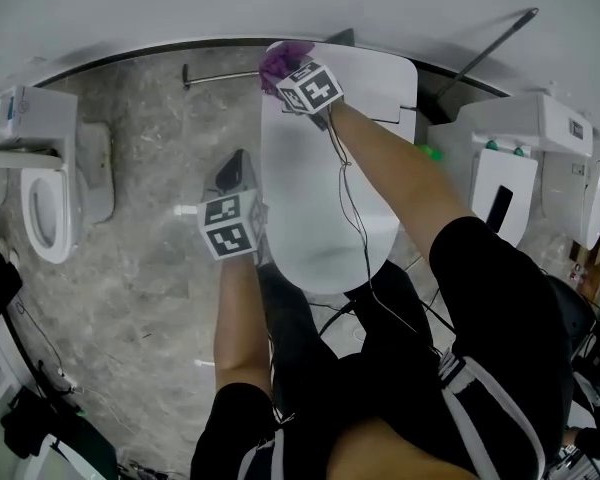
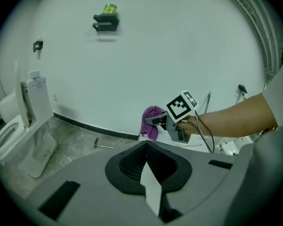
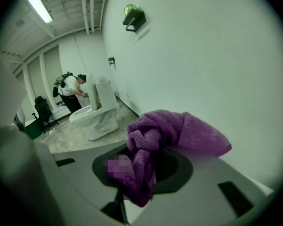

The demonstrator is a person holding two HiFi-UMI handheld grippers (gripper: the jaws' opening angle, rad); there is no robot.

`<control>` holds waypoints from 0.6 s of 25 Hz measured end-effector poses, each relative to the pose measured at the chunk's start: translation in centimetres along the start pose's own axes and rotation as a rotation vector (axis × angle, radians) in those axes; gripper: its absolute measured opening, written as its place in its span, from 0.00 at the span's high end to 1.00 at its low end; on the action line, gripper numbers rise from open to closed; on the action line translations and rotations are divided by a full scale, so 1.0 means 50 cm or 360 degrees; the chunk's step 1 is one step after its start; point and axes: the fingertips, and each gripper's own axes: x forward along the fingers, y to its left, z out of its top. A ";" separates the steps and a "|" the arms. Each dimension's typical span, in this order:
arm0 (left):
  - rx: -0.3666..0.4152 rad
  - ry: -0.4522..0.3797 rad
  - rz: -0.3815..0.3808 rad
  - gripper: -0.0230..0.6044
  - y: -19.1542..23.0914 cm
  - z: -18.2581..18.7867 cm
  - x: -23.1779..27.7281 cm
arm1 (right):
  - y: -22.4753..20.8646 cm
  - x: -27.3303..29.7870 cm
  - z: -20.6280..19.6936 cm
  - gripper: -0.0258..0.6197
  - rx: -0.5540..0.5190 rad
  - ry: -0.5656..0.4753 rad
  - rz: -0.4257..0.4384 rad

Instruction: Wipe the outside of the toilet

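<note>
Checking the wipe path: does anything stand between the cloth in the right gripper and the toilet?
Nothing visible does. The right gripper holds the cloth at the toilet's back end, by the wall, with no object between them. The left gripper hangs beside the toilet's left edge, clear of the cloth.

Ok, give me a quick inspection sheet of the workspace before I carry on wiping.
Surface: grey mottled stone floor.
Job's things: toilet, lid down; purple cloth at its back end by the wall.
Clutter: metal bar on the floor by the wall.
Grippers: right gripper shut on the cloth; left gripper shut, empty, beside the toilet.
Cables: black cable along the right arm, over the lid.
Surroundings: more toilets either side; a person far off.
</note>
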 end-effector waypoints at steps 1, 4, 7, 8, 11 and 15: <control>-0.0009 0.0003 0.0000 0.97 0.009 -0.005 0.010 | -0.006 0.021 -0.006 0.80 0.0000 0.0040 -0.0015; -0.0041 0.0026 -0.0012 0.97 0.013 -0.021 0.022 | -0.009 0.065 -0.025 0.80 -0.0032 0.0124 -0.0019; -0.0054 0.0042 -0.0014 0.97 0.019 -0.034 0.024 | -0.011 0.087 -0.028 0.80 -0.0076 0.0158 -0.0027; -0.0054 0.0048 -0.0012 0.97 0.023 -0.036 0.025 | -0.012 0.092 -0.028 0.80 -0.0095 0.0175 -0.0035; -0.0042 0.0054 -0.0010 0.97 0.030 -0.038 0.024 | -0.017 0.097 -0.030 0.80 -0.0147 0.0234 -0.0062; -0.0029 0.0087 -0.0007 0.97 0.021 -0.048 0.024 | -0.032 0.086 -0.038 0.80 -0.0095 0.0223 -0.0100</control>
